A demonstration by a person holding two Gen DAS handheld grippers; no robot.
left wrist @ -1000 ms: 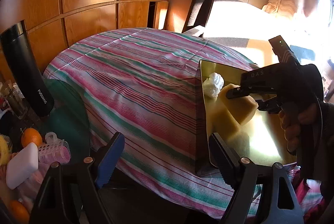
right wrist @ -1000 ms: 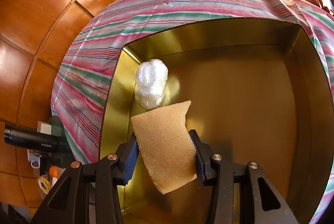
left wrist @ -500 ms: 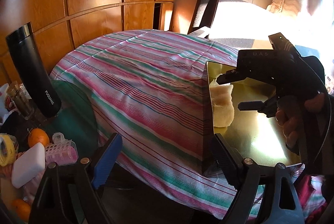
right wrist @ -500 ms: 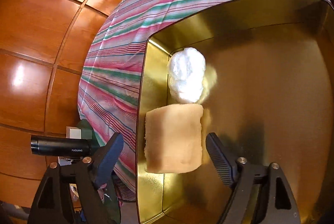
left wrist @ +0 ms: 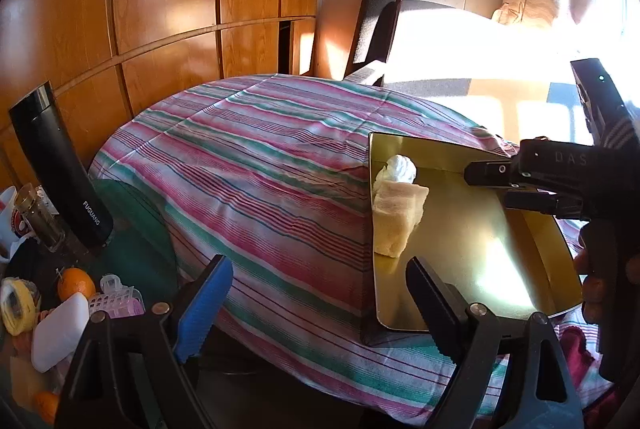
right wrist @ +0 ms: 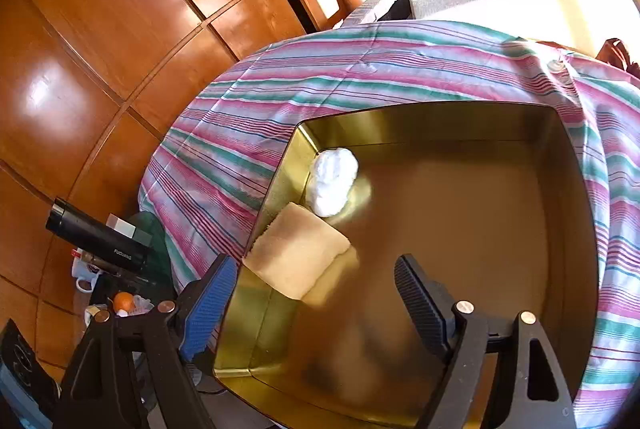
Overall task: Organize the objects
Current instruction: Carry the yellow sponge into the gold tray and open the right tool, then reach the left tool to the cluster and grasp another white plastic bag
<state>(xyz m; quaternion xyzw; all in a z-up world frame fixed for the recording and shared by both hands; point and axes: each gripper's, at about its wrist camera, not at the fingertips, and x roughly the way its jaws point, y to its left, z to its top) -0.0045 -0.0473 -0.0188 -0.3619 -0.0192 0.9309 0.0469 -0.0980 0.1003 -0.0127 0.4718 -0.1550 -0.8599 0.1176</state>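
The gold tin box point(right wrist: 568, 229) sits on the striped cloth point(right wrist: 280, 101), filling the centre and right of the right wrist view, and it holds two things against its left wall: a tan sponge point(right wrist: 298, 249) lying flat on the floor of the box, and a white crumpled plastic wad point(right wrist: 334, 181) touching it just above, in the corner. A second ago the sponge was clamped upright between the jaws of the right hand-held gripper point(right wrist: 316, 293); now those jaws stand wide apart with nothing between them, above and clear of the sponge. The left hand-held gripper point(left wrist: 320, 295) at the bottom of the left wrist view is also spread and empty, over the cloth at the box's point(left wrist: 472, 249) near left corner. In the lower left of that view a dark flask point(left wrist: 60, 169), an orange point(left wrist: 76, 283), a white bar point(left wrist: 60, 331) and a pink roller point(left wrist: 120, 303) crowd together.
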